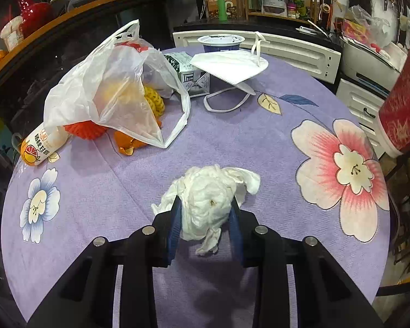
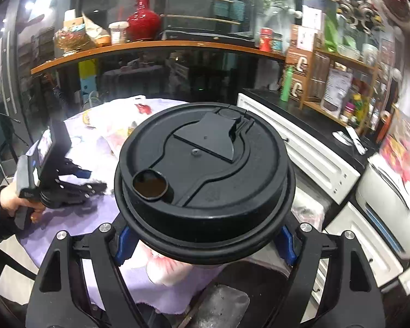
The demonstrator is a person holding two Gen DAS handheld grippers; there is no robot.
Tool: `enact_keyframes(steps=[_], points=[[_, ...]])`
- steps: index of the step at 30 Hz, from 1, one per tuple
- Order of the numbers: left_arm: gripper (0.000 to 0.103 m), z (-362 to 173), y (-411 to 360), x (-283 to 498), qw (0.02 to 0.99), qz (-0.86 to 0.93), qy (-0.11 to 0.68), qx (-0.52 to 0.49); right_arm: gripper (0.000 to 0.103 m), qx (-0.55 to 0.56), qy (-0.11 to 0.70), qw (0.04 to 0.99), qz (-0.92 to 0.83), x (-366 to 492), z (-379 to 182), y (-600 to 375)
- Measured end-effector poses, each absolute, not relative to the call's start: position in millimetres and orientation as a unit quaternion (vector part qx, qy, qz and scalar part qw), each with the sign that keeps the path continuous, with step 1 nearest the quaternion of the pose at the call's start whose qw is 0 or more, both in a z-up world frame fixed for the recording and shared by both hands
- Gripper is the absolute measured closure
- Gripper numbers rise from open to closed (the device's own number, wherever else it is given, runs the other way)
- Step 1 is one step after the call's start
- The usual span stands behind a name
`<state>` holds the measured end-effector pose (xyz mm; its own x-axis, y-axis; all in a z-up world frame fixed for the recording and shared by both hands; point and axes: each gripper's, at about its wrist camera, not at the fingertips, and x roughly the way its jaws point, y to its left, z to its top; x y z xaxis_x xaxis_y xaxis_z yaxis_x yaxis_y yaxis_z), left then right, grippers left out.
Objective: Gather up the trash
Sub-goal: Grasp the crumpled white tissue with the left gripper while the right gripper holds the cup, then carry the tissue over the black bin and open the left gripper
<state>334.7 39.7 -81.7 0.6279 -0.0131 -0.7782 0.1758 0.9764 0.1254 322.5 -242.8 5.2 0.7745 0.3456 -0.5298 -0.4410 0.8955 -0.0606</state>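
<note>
In the left wrist view my left gripper (image 1: 206, 213) is shut on a crumpled white tissue (image 1: 209, 199), low over the purple flowered tablecloth (image 1: 232, 142). In the right wrist view my right gripper (image 2: 205, 240) is shut on a cup with a black lid (image 2: 205, 175), held beside the table; the cup body is hidden under the lid. The left gripper (image 2: 68, 175) and the hand holding it show at the left of that view. A white plastic bag (image 1: 114, 87) lies open at the table's far left with yellow and orange trash inside.
A white face mask (image 1: 232, 67), a small carton (image 1: 191, 73) and a blue-white tub (image 1: 221, 42) sit at the far edge. An orange drink bottle (image 1: 41, 145) and orange peel (image 1: 128, 145) lie by the bag. White cabinets (image 2: 300, 147) stand right of the table.
</note>
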Motion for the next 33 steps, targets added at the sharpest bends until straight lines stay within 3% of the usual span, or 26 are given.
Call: enact_keyframes(steps=[7,16,23,33], points=[[0.073,-49,8,308,0.915,-0.089,0.388,0.066,0.024,-0.041,0.272,0.948,0.158,306,-21,-301],[0.073,-44,-143,272,0.895,-0.247,0.362,0.086,0.024,-0.013,0.289,0.954,0.076,278,-53,-374],[0.073,-126,-238,284,0.836,-0.308,0.440,0.111,0.024,-0.010,0.305,0.952,0.022,255,-81,-416],[0.072,-252,-301,329,0.765,-0.278,0.560,0.158,0.024,0.023,0.330,0.944,-0.001,238,-117,-452]])
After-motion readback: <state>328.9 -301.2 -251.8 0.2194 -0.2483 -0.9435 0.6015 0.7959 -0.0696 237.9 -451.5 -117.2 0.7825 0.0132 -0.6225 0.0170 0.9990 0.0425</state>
